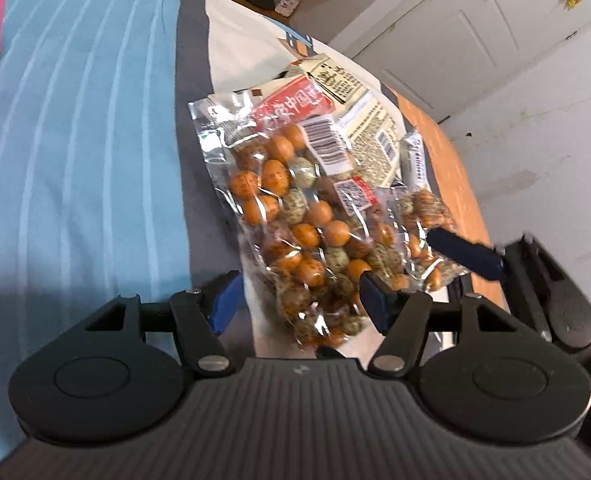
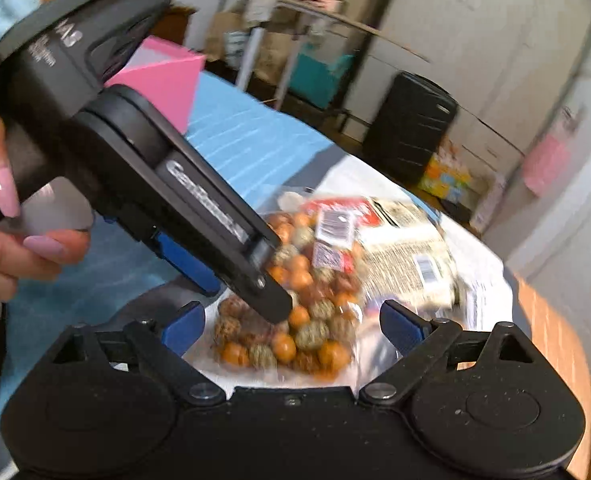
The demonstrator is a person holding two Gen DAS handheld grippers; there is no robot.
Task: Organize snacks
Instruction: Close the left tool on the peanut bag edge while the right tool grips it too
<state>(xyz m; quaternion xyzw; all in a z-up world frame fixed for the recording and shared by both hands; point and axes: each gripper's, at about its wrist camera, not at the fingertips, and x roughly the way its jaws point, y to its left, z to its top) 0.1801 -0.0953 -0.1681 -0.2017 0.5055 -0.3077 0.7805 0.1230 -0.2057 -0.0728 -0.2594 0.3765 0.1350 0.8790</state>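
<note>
A clear bag of orange and speckled snack balls (image 1: 295, 208) lies on a white surface (image 1: 235, 60). Its near end sits between the fingers of my left gripper (image 1: 300, 300). The jaws are open, with a gap showing beside the left pad. A smaller bag of the same balls (image 1: 423, 216) lies to its right, under one blue finger (image 1: 463, 254) of the right gripper. A beige printed packet (image 1: 371, 136) lies behind the bags. In the right wrist view, my right gripper (image 2: 293, 326) stands wide open over the ball bag (image 2: 315, 320). The left gripper (image 2: 235, 288) reaches in from the left.
A blue striped cloth (image 1: 75, 140) covers the left side. The orange table edge (image 1: 455, 168) runs along the right. A person's hand (image 2: 15, 248) holds the left gripper. A pink box (image 2: 167, 80) and a black suitcase (image 2: 411, 128) stand farther back.
</note>
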